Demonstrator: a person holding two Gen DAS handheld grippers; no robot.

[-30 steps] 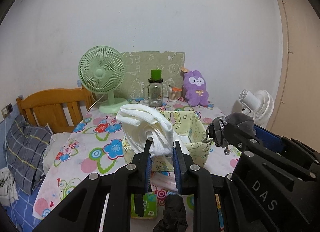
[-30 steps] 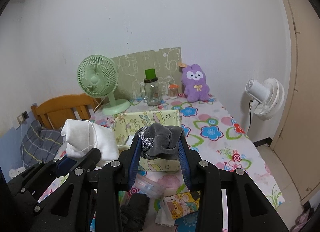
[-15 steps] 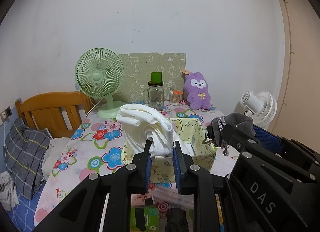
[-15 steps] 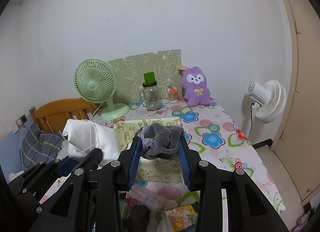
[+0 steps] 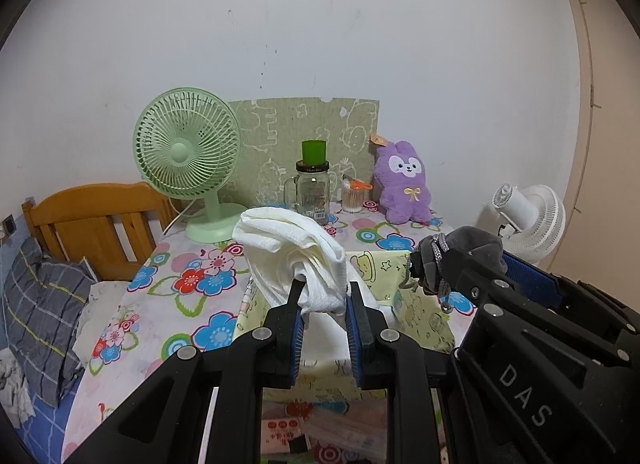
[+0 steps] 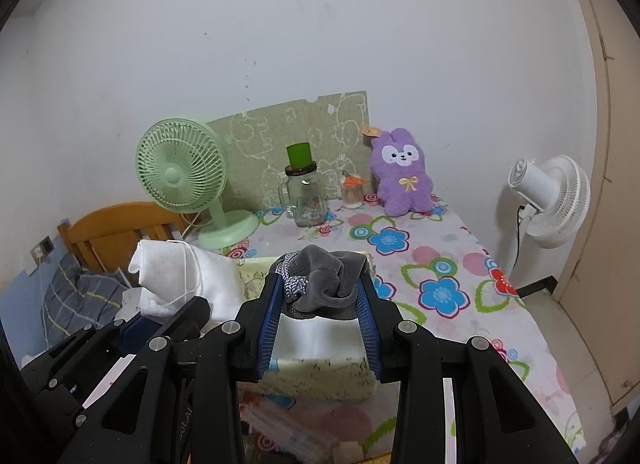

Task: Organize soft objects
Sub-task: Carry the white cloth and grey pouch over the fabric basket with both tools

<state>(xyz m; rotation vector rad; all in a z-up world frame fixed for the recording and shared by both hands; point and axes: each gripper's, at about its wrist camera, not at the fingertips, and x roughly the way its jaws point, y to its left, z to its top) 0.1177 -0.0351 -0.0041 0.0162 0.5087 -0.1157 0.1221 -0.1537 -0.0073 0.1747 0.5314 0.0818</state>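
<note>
Flower-print counter point(image 6: 440, 264), frame centre: yellow fabric box point(image 6: 316, 378). Left gripper point(image 5: 322, 296) jaws clamp white cloth point(image 5: 292, 248); right gripper point(image 6: 320, 298) jaws clamp grey socks point(image 6: 324, 284). Risk: loose folds snagging box rim.

Table point(image 6: 472, 264): storage box point(image 6: 320, 376) at near edge, under both grippers. Left gripper point(image 5: 323, 300) holds towel point(image 5: 292, 248) above box; right gripper point(image 6: 320, 296), to its right, holds sock bundle point(image 6: 324, 284). Back row, left to right: desk fan point(image 6: 180, 179), glass jar point(image 6: 306, 199), cotton-swab pot point(image 6: 353, 193), plush rabbit point(image 6: 402, 179). Board point(image 6: 296, 143) behind. Standing fan point(image 6: 556, 199) right of table; bed headboard point(image 5: 92, 219) left.
</note>
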